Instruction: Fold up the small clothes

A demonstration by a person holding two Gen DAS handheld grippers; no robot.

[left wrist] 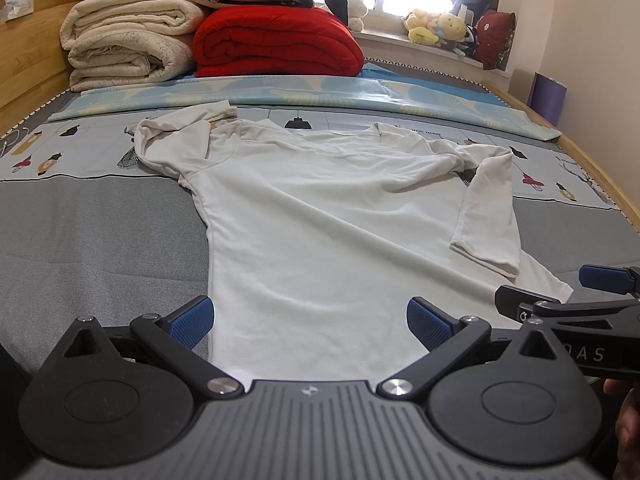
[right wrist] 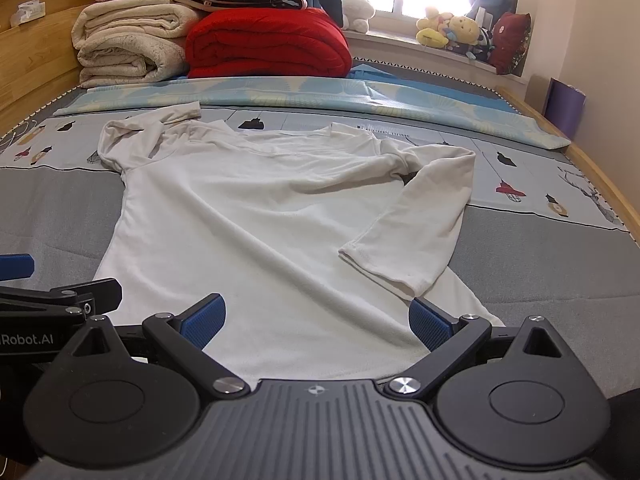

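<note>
A white long-sleeved shirt lies spread on the bed, hem toward me, collar far. Its right sleeve is folded down over the body; its left sleeve is bunched at the far left. It also shows in the right wrist view. My left gripper is open and empty, its blue pads just above the hem's left part. My right gripper is open and empty over the hem's right part. Each gripper shows at the edge of the other's view.
The bed has a grey sheet and a patterned cover. Folded cream blankets and a red quilt are stacked at the far end. Plush toys sit on the windowsill. Wooden bed rails run along both sides.
</note>
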